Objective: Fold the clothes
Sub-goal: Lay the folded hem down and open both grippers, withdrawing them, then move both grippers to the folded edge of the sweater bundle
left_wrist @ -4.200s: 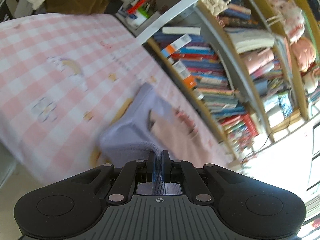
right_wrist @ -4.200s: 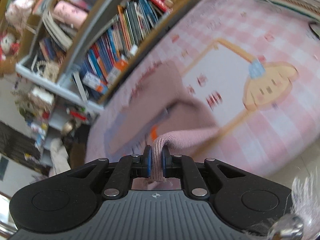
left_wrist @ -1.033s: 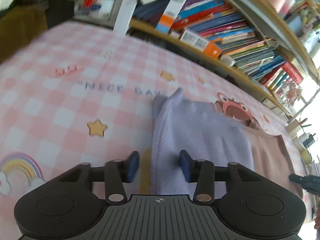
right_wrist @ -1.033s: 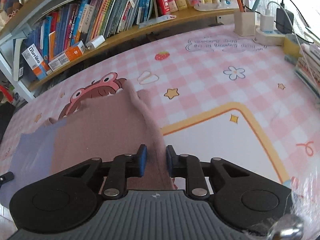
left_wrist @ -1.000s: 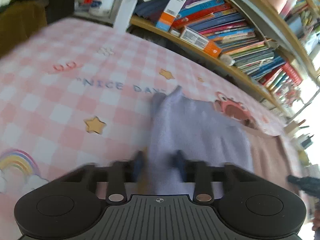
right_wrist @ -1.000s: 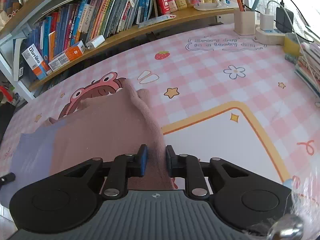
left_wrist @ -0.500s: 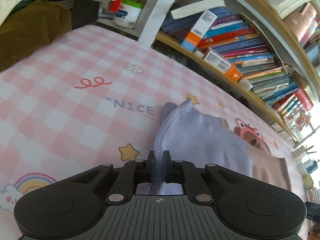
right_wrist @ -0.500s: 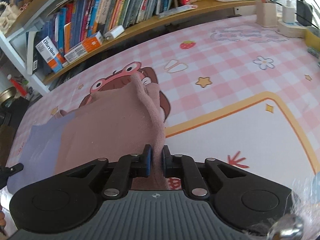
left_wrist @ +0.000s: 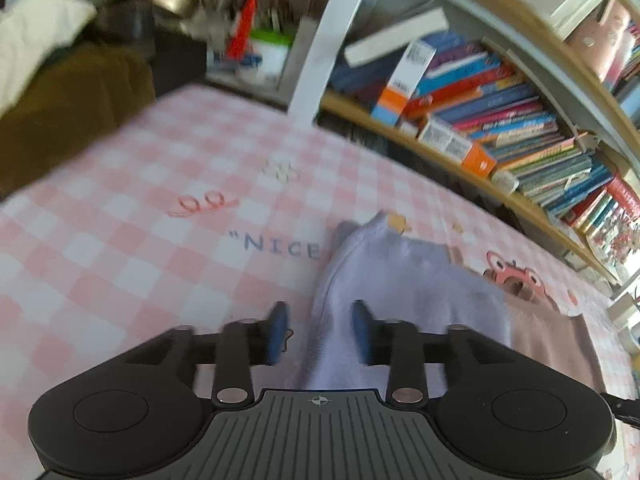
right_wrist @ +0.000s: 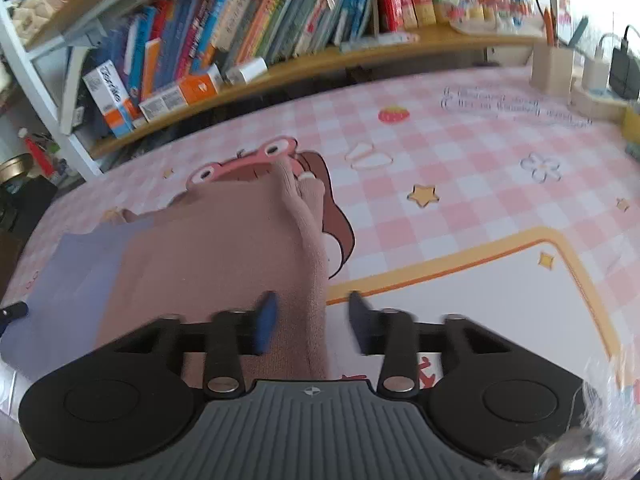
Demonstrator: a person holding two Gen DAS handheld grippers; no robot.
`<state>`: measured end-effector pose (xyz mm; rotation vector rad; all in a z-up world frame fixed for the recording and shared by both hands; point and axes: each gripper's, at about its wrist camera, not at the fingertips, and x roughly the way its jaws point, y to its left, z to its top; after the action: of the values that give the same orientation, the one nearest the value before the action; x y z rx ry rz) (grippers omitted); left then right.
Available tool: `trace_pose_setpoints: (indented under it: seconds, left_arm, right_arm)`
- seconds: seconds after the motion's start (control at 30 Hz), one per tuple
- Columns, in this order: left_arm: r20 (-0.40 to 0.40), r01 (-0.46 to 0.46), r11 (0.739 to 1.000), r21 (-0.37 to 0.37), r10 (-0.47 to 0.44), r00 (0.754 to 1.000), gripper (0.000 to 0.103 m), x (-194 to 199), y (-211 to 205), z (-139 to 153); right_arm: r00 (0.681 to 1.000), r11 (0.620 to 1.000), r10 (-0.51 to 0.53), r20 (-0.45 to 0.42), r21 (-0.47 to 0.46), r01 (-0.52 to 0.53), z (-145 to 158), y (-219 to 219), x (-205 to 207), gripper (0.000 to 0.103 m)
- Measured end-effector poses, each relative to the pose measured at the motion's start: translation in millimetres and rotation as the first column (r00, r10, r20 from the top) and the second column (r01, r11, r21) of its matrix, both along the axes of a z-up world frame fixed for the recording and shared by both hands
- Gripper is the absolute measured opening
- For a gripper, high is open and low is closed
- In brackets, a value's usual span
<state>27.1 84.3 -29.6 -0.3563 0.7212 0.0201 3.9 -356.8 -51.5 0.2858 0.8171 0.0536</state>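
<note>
Garment: a soft knitted piece of clothing, lavender (left_wrist: 404, 280) at one end and dusty pink (right_wrist: 224, 248) at the other, lies flat on the table, already folded into a rough rectangle.
Garment position: it covers part of the cartoon frog print (right_wrist: 244, 160) and the end of the "NICE" lettering (left_wrist: 280, 246).
Surface: a pink-and-white checked tablecloth (left_wrist: 132, 216) with printed stars, a flower, a strawberry and a yellow-bordered white panel (right_wrist: 480, 304).
Left gripper (left_wrist: 320, 330): black two-finger tool with blue pads, its fingers spread apart, released; the lavender edge of the garment passes between them, and no pad presses on it.
Right gripper (right_wrist: 310, 322): same black tool, fingers parted and holding nothing; the raised pink fold ridge (right_wrist: 304, 216) runs between the fingers, nearer the left blue pad (right_wrist: 266, 322).
Fold ridge: a narrow rolled edge along the right side of the pink half, reaching from the gripper up to the frog print.
Background: a wooden bookshelf (right_wrist: 360, 56) packed with upright and leaning coloured books stands along the far edge of the table.
Other items: a beige pen holder (right_wrist: 552, 66) and a charger (right_wrist: 624, 68) stand at the far right corner; a white tub with a green lid (left_wrist: 266, 54) stands beyond the far left corner, blurred.
</note>
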Motion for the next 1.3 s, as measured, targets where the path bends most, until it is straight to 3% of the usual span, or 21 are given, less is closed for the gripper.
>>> trace_pose_setpoints:
  seconds: [0.1,0.23,0.37,0.57,0.9,1.3]
  left_arm:
    - [0.041,-0.005,0.999,0.032,0.003,0.999,0.067,-21,-13,12]
    - [0.047,-0.016,0.999,0.044,0.014,0.999,0.074,-46,-34,19]
    - [0.031,-0.040,0.998,0.049,0.038,0.999,0.079,-68,-57,18]
    - [-0.004,-0.050,0.997,0.051,0.050,0.999,0.079,-100,-91,12]
    - [-0.041,-0.046,0.996,0.081,0.050,0.998,0.079,-155,-139,10]
    - [-0.066,-0.074,0.997,0.027,0.076,0.995,0.080,-173,-145,4]
  right_arm:
    - [0.999,0.999,0.017,0.027,-0.029,-0.016,9,1,-11,0.059]
    - [0.997,0.996,0.041,0.060,-0.081,-0.036,17,5,-30,0.079]
    - [0.996,0.991,0.070,0.062,-0.114,-0.063,16,9,-53,0.086]
    - [0.987,0.979,0.150,0.061,-0.151,-0.140,15,3,-81,0.087]
    - [0.979,0.974,0.198,0.039,-0.123,-0.192,9,-30,-129,0.088]
    - [0.967,0.959,0.255,0.011,-0.127,-0.252,4,-32,-150,0.089]
